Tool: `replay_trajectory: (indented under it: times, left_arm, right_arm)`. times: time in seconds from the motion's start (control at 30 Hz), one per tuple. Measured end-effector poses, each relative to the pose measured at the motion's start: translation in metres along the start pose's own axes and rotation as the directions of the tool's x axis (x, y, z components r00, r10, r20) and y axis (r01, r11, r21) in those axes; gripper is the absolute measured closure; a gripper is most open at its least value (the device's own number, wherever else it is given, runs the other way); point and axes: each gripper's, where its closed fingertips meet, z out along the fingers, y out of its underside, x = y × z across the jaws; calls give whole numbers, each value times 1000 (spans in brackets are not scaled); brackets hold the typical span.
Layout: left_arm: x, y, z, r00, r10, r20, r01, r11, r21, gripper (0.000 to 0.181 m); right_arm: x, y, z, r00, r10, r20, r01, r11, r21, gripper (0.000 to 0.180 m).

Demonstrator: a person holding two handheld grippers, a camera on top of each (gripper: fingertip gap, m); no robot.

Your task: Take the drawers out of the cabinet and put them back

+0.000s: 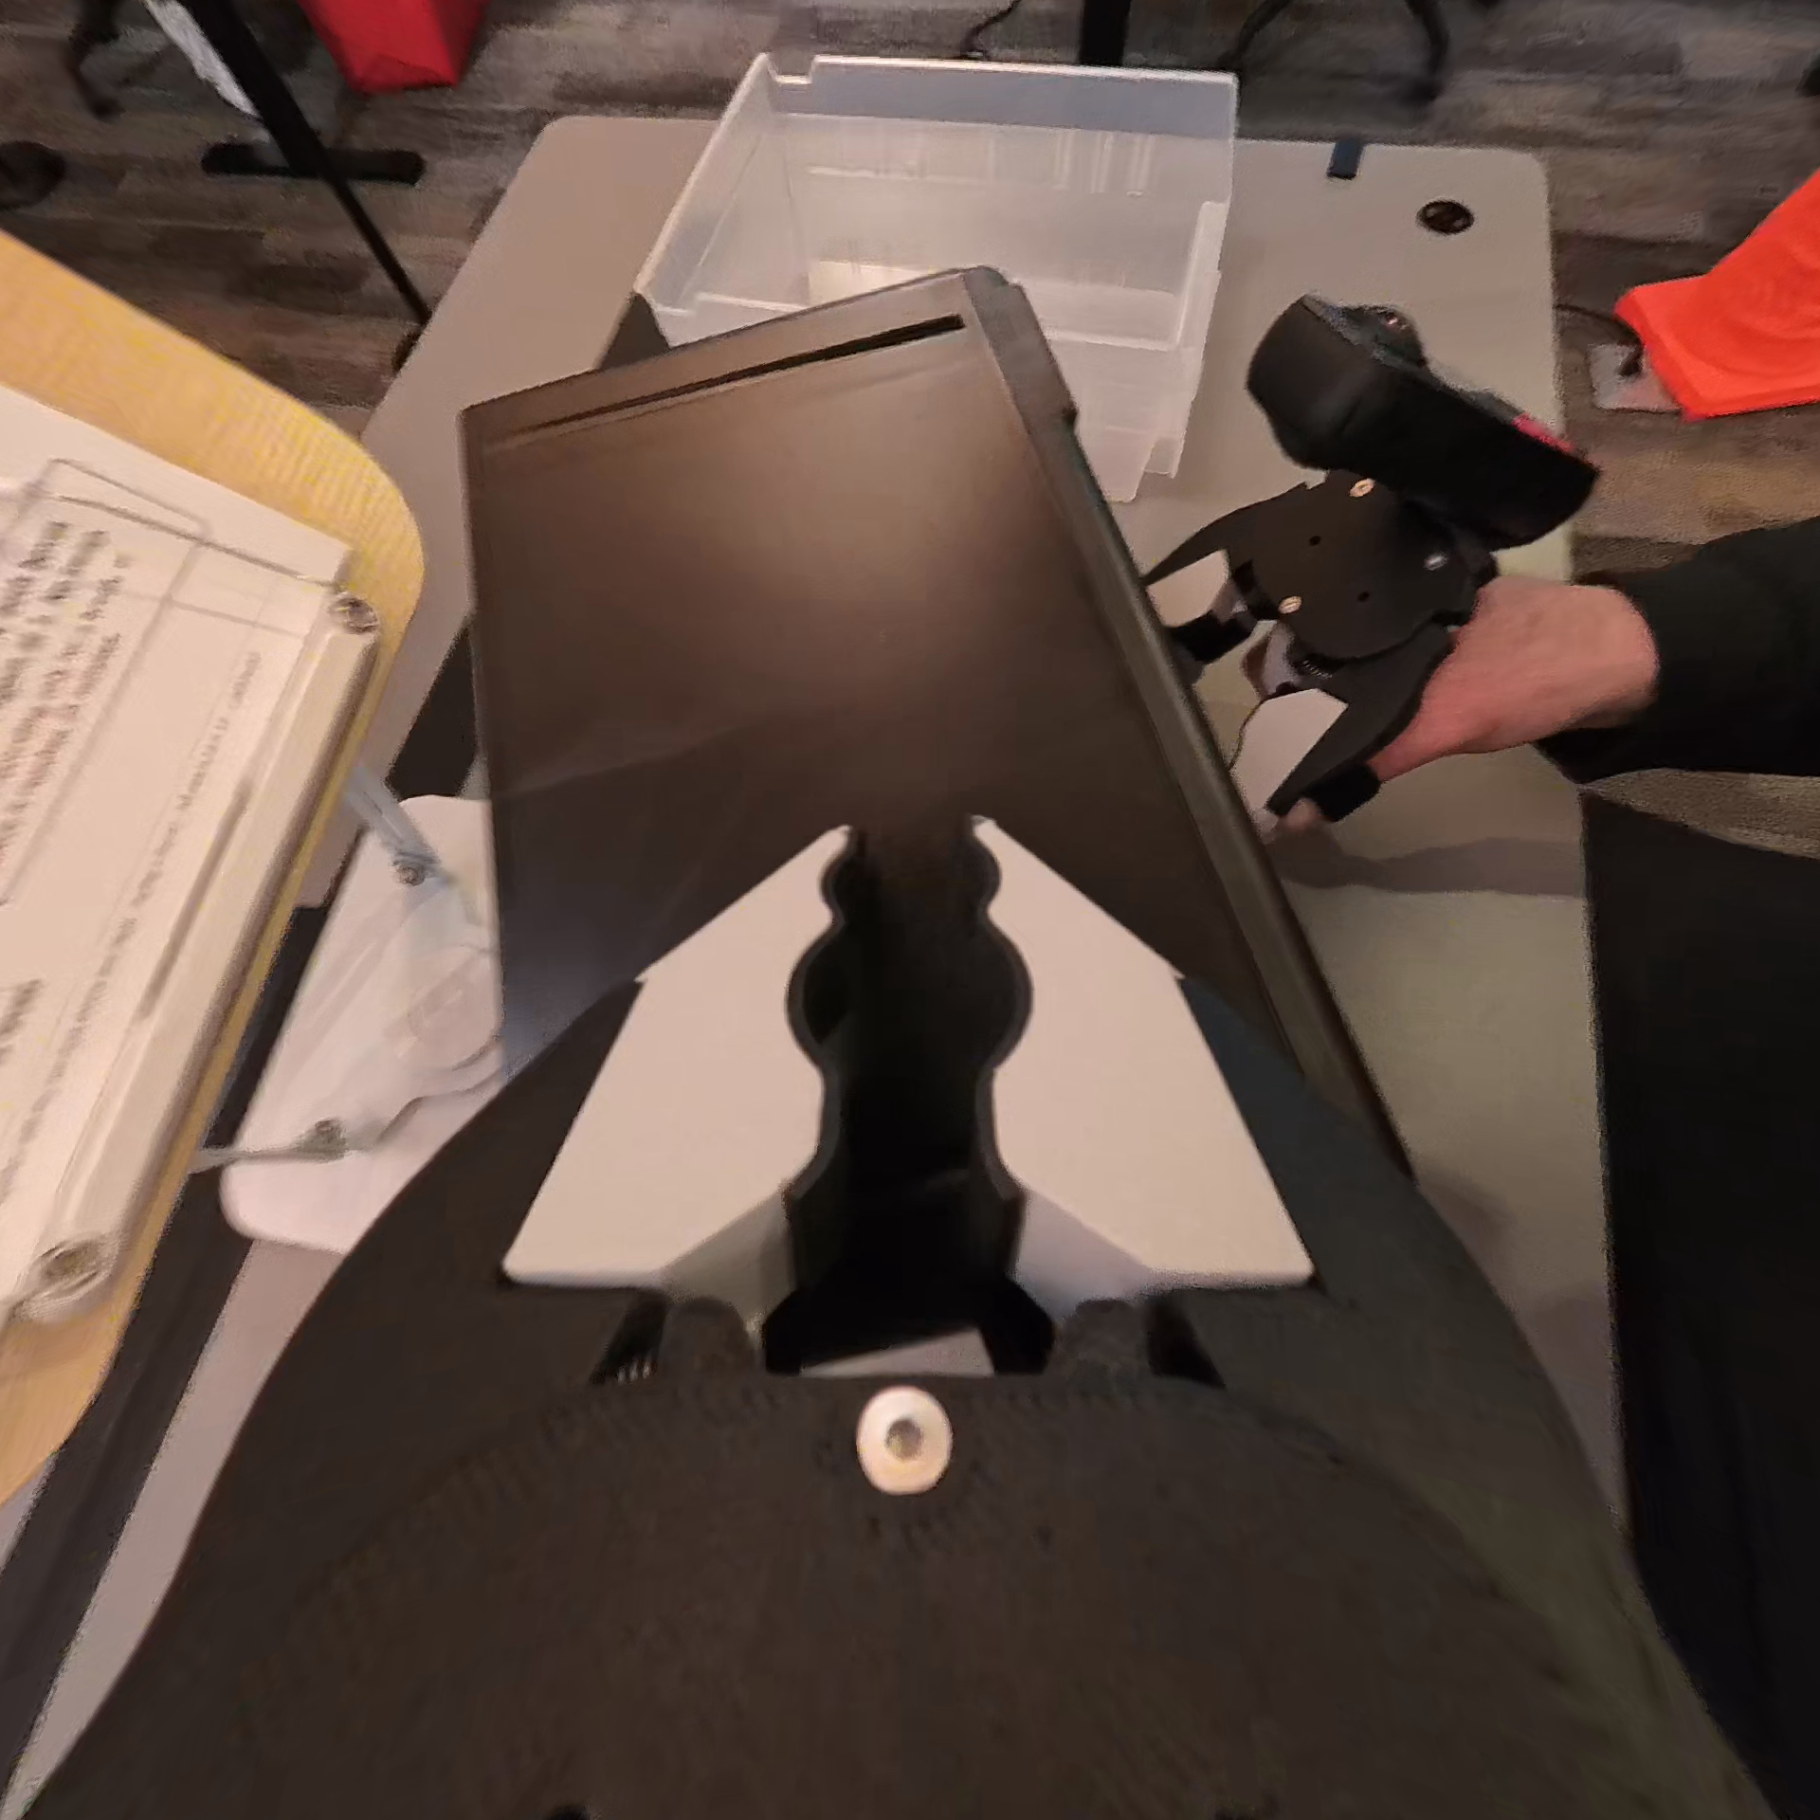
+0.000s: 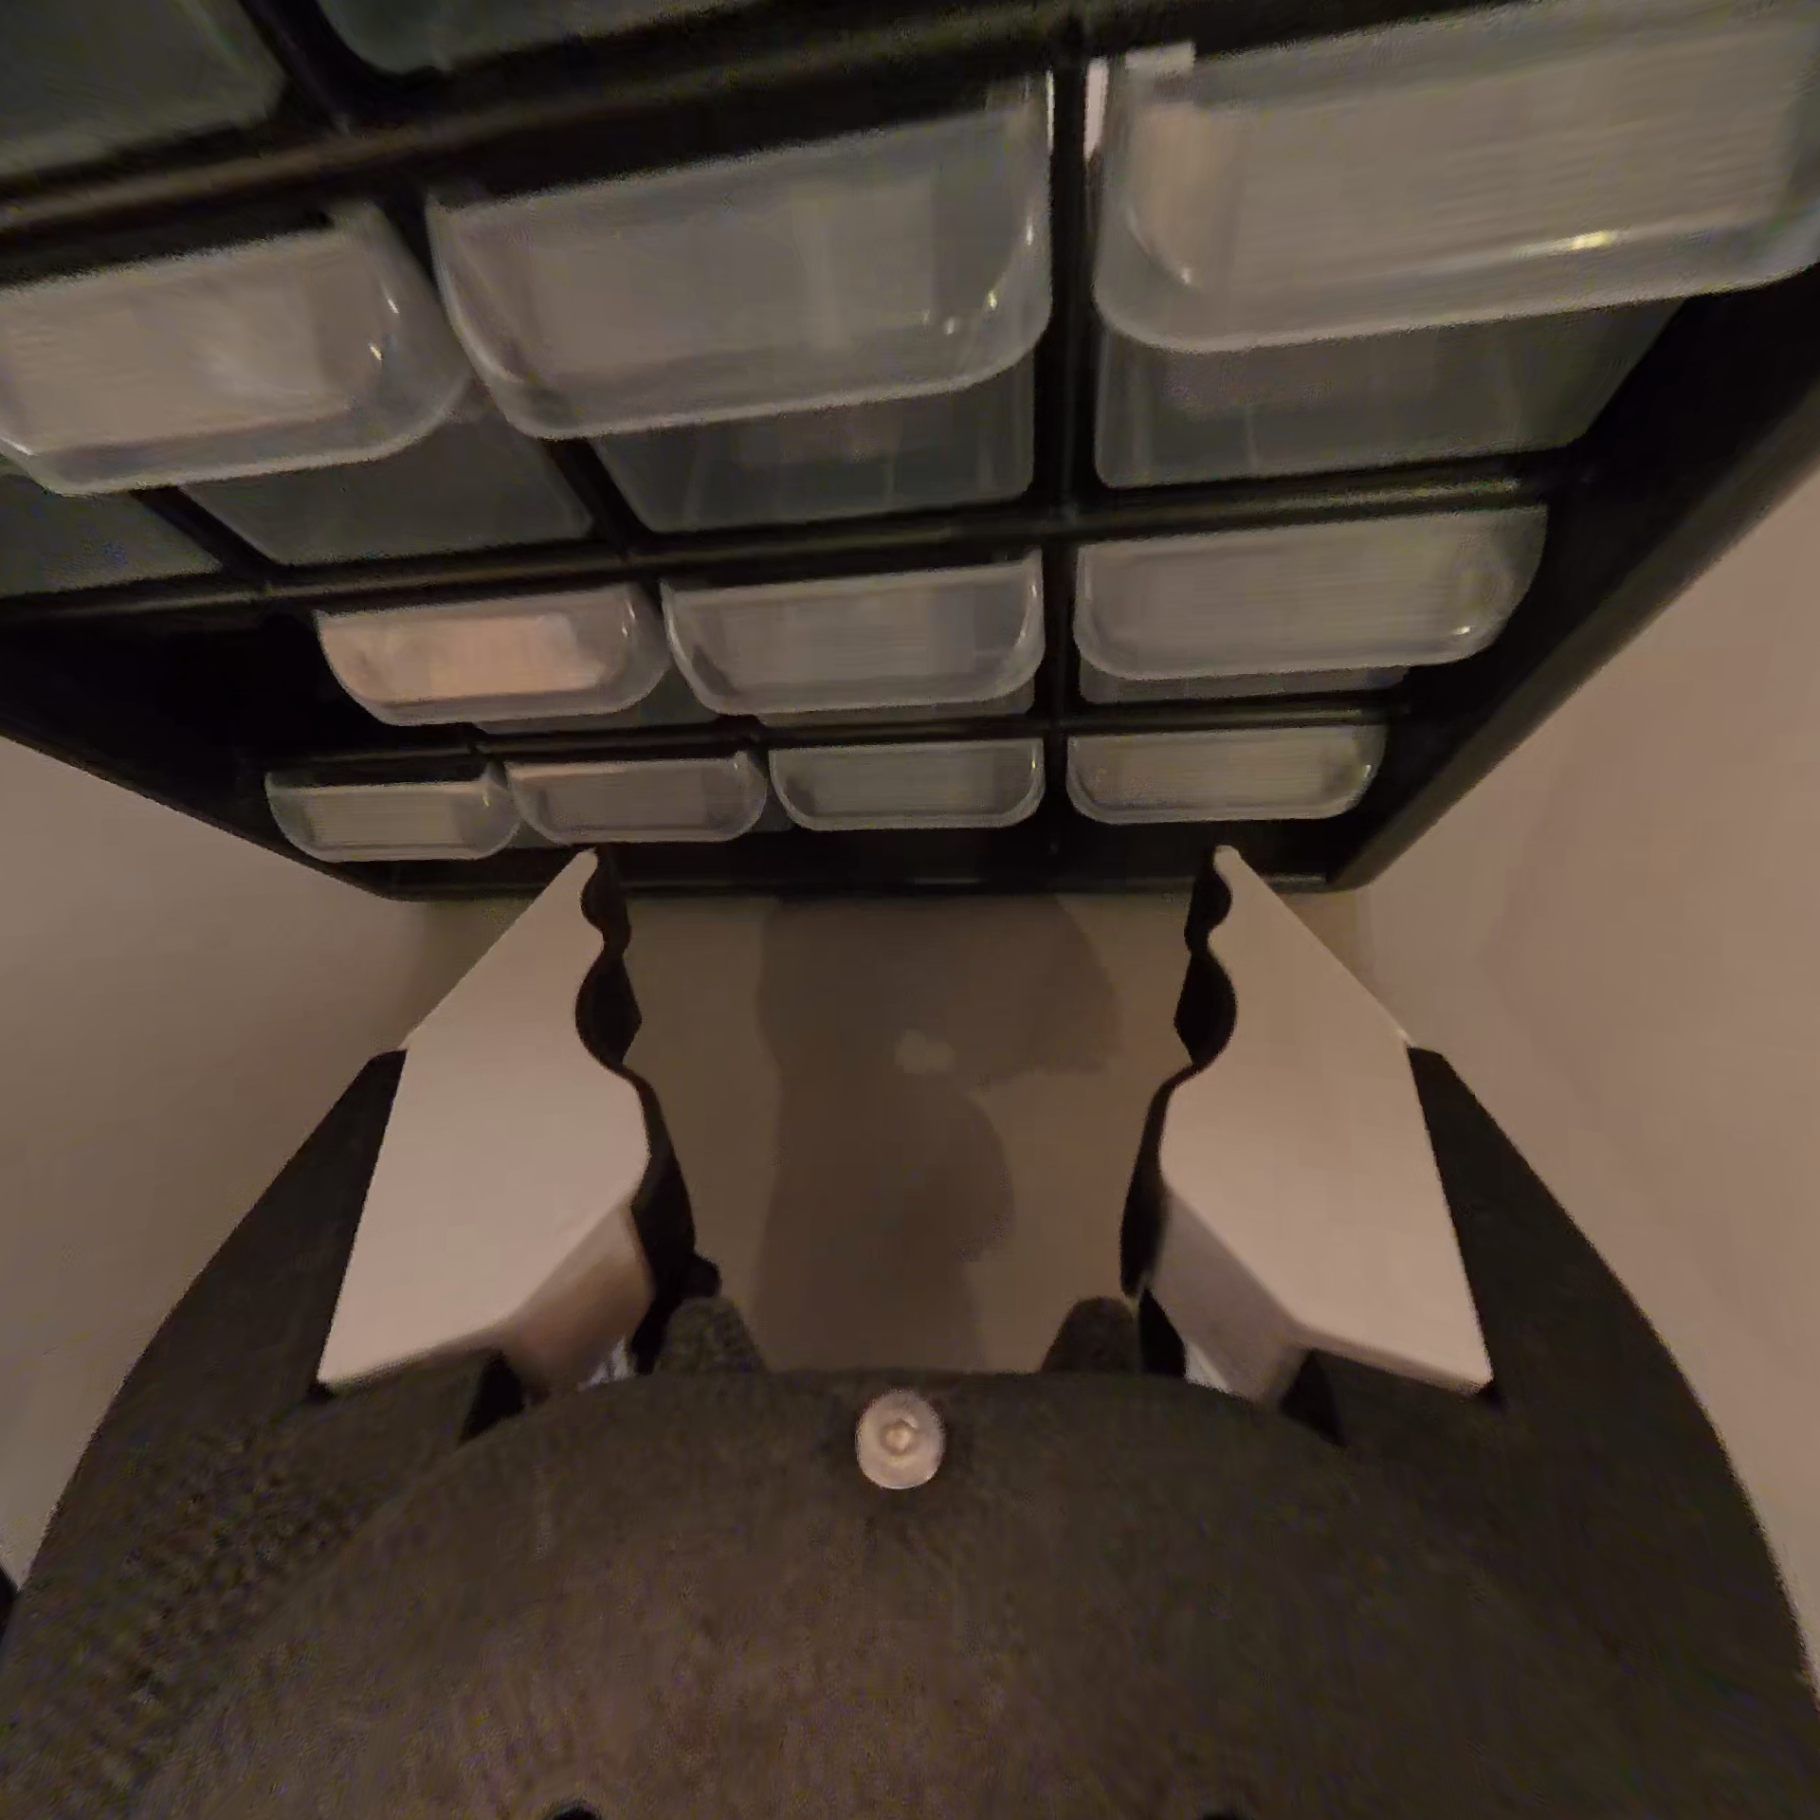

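Observation:
The black cabinet (image 1: 788,591) stands on the grey table (image 1: 1379,985), and I see its plain dark panel from above. My left gripper (image 1: 911,827) is shut, with its tips over that panel. In the right wrist view the cabinet front (image 2: 1674,443) leans over me, with rows of clear drawers; the bottom row (image 2: 906,783) is just beyond my right gripper (image 2: 906,867), which is open and empty. The right gripper also shows in the left wrist view (image 1: 1211,630), held by a hand at the cabinet's right side. Large clear drawers (image 1: 936,227) lie stacked on the table behind the cabinet.
A yellow table (image 1: 197,394) with papers in a clear stand (image 1: 148,788) is close on the left. A white plastic sheet (image 1: 374,1034) lies beside the cabinet. An orange object (image 1: 1733,335) is at the far right. A slot (image 2: 148,680) at the left of the cabinet looks dark.

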Motion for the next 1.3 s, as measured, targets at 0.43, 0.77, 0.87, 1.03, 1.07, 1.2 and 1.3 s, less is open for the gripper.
replay_trajectory:
  times: [0.43,0.77,0.87,1.03,1.07,1.2,1.3]
  left_arm:
    - [-159,255,-164,865,-45,499,286,862,-418,144]
    - [-193,371,-122,873,135,469,258,687,-679,168]
    - [-187,372,-120,887,142,440,239,675,-699,177]
    - [-170,354,-131,872,109,477,270,707,-654,181]
    - [-164,347,-135,871,97,482,275,717,-641,181]
    - [-135,306,-160,863,114,493,244,759,-604,181]
    - [-98,263,-181,862,141,488,196,794,-576,181]
  right_arm:
    - [5,35,19,998,12,57,-4,991,-135,69]
    - [3,39,17,998,6,67,5,988,-153,70]
    - [2,38,16,998,-6,69,17,988,-154,72]
    - [-1,40,13,996,-5,90,21,984,-176,76]
    - [-2,40,13,995,-7,95,24,983,-182,76]
    - [-3,41,3,994,-27,106,48,978,-202,80]
    - [0,40,-13,994,-64,93,82,976,-201,81]
